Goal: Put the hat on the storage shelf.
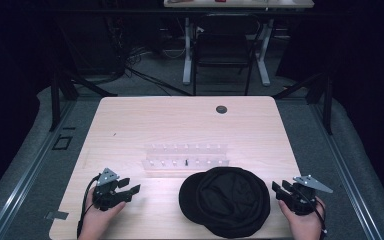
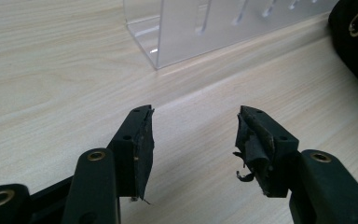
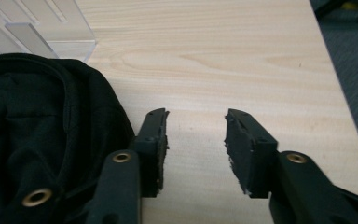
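Observation:
A black cap (image 1: 226, 201) lies upside down near the front edge of the wooden table (image 1: 130, 125), its hollow facing up. Behind it stands a clear plastic rack (image 1: 185, 156) with two rows of small pegs. My left gripper (image 1: 132, 186) rests low at the front left, open, with bare wood between its fingers (image 2: 137, 149); the rack (image 2: 205, 28) lies ahead and the cap's edge (image 2: 354, 42) shows at the right. My right gripper (image 1: 279, 189) sits just right of the cap, open and holding nothing. In the right gripper view the cap (image 3: 32, 135) lies beside the left jaw.
A small round black grommet (image 1: 221, 109) sits in the table's far right part. Beyond the table stand a dark chair (image 1: 224, 47) and a white-legged desk (image 1: 187, 55). The table's right edge (image 3: 335, 79) runs close to my right gripper, with grey floor beyond.

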`<state>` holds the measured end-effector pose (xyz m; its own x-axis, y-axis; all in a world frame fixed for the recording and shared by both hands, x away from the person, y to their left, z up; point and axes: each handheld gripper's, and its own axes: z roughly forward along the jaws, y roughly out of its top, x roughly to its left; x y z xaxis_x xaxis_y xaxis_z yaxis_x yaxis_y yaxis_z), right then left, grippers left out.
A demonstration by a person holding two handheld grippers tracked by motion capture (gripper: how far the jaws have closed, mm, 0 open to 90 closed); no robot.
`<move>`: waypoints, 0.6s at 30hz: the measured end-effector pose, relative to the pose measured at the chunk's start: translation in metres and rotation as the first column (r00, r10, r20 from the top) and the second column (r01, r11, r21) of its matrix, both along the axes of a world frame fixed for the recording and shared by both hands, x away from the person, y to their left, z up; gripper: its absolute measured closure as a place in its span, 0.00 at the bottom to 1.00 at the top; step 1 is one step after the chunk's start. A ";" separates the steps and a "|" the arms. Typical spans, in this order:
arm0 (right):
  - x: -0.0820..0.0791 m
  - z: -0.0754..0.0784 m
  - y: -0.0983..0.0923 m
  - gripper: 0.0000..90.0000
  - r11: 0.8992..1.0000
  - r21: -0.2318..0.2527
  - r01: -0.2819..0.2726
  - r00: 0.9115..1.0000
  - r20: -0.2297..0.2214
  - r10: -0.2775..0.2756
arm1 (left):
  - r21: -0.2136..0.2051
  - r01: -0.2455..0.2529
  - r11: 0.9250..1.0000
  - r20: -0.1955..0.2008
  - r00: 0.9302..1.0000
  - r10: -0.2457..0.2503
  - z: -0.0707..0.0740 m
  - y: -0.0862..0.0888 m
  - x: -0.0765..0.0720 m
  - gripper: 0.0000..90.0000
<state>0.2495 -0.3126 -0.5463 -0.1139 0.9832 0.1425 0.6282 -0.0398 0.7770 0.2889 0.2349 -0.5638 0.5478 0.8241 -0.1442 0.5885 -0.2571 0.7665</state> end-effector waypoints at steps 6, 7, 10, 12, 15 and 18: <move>-0.005 0.006 -0.010 0.72 0.997 0.077 0.030 0.999 -0.041 -0.026 | 0.036 0.014 0.999 0.015 1.000 -0.014 -0.003 -0.006 -0.002 0.51; -0.005 0.007 -0.010 0.72 0.996 0.077 0.033 0.999 -0.041 -0.030 | 0.048 0.018 0.999 0.016 1.000 -0.019 -0.003 -0.007 -0.003 0.51; -0.006 0.012 -0.008 0.73 0.997 0.075 0.034 0.998 -0.047 -0.031 | 0.047 0.030 0.998 0.024 0.999 -0.031 -0.003 -0.010 -0.004 0.51; -0.003 0.015 -0.006 0.74 0.996 0.083 0.028 0.997 -0.076 -0.022 | 0.056 0.036 0.998 0.026 0.999 -0.038 -0.003 -0.011 -0.004 0.51; -0.001 0.015 -0.003 0.74 0.993 0.111 0.027 0.995 -0.103 -0.016 | 0.058 0.038 0.998 0.023 0.999 -0.040 -0.004 -0.013 -0.003 0.51; 0.003 0.023 0.003 0.72 0.997 0.072 -0.017 0.992 -0.123 0.026 | 0.061 0.038 0.997 0.023 0.999 -0.040 -0.005 -0.015 -0.003 0.51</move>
